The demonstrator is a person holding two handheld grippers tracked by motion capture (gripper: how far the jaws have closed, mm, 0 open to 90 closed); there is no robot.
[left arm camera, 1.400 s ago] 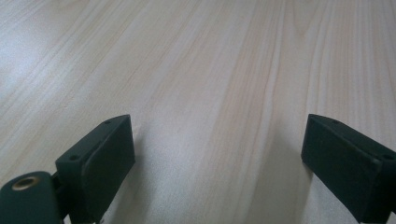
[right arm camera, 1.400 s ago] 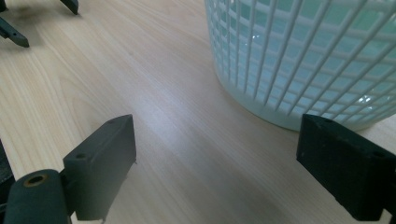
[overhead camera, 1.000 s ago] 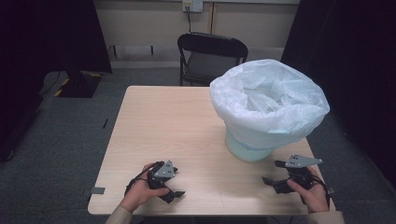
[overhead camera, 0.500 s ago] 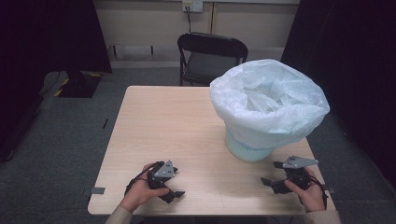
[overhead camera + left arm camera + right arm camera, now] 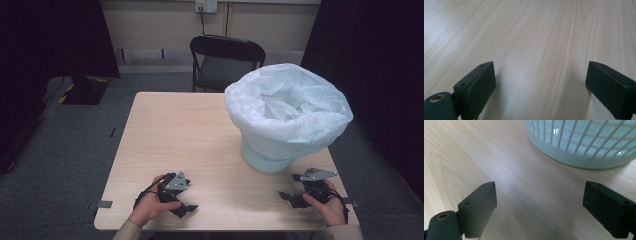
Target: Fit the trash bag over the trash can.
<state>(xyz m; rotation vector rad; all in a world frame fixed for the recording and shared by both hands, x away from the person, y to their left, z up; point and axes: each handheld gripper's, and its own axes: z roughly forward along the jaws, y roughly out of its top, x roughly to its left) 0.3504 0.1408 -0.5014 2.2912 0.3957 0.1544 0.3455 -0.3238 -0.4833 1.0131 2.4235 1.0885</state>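
Observation:
A pale green lattice bin (image 5: 265, 159) lined with a white plastic bag (image 5: 287, 107) stands on the right half of the light wooden table (image 5: 185, 135). My left gripper (image 5: 187, 207) rests near the front edge, left of centre, held in a hand. Its jaws stand wide apart over bare wood (image 5: 539, 82). My right gripper (image 5: 286, 197) sits at the front right, just in front of the bin, also open with nothing between its fingers (image 5: 539, 207). In the right gripper view the bin's lattice wall (image 5: 584, 142) is close ahead.
A black folding chair (image 5: 225, 62) stands behind the table's far edge. Grey carpet surrounds the table, and dark curtains hang on both sides. A cable runs down the back wall.
The right gripper has shifted slightly toward the front edge. The left gripper has stayed put.

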